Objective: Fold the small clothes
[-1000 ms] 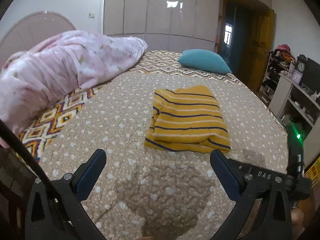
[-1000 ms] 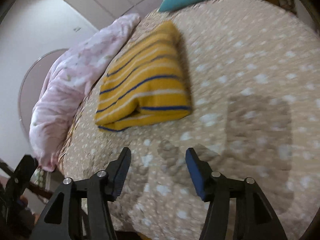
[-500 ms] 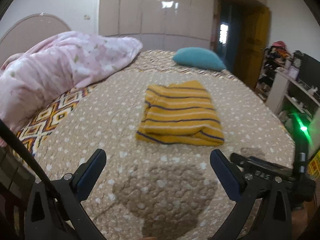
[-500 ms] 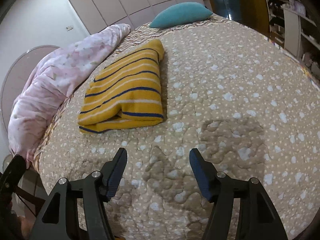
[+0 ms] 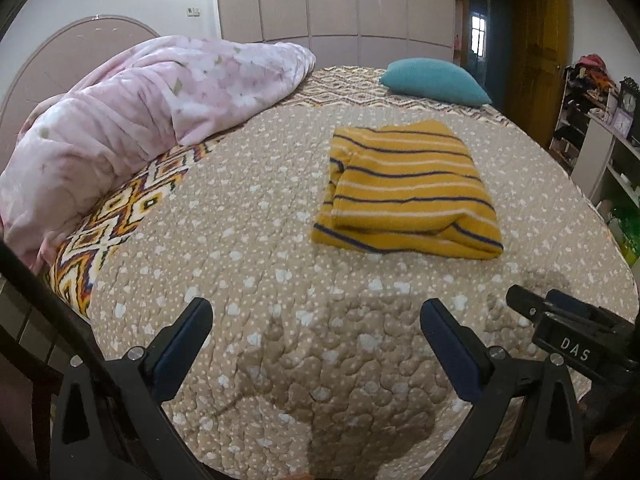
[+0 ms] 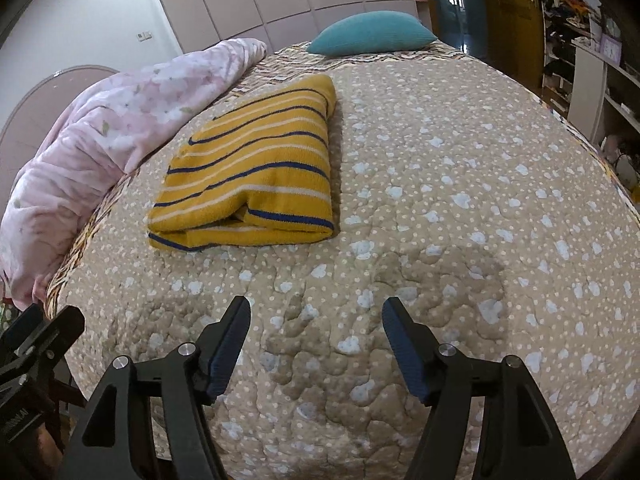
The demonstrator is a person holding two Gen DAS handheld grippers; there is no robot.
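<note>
Black jaws with blue pads are standing spread on both tools, nothing between them. The left gripper is hanging wide apart over the dotted beige quilt, and compared with a second ago it is sitting a little lower, so the bed is filling more of its view. The right gripper has just been opening: its jaws are standing clearly wider than they were a second ago, and only bare quilt is showing in the gap. Its view has also been levelling out from a tilted, blurred look.

Beyond both tools, well apart from the pads, the yellow striped top is lying on the quilt as a thick folded bundle with its folded edge facing the grippers, much as it was lying a second ago. Further back a pink blanket is heaped along the left side, and a teal pillow is resting near the far edge of the bed.

Judging by the free, spreading jaws and the neat bundle, this piece is looking finished and let go.
</note>
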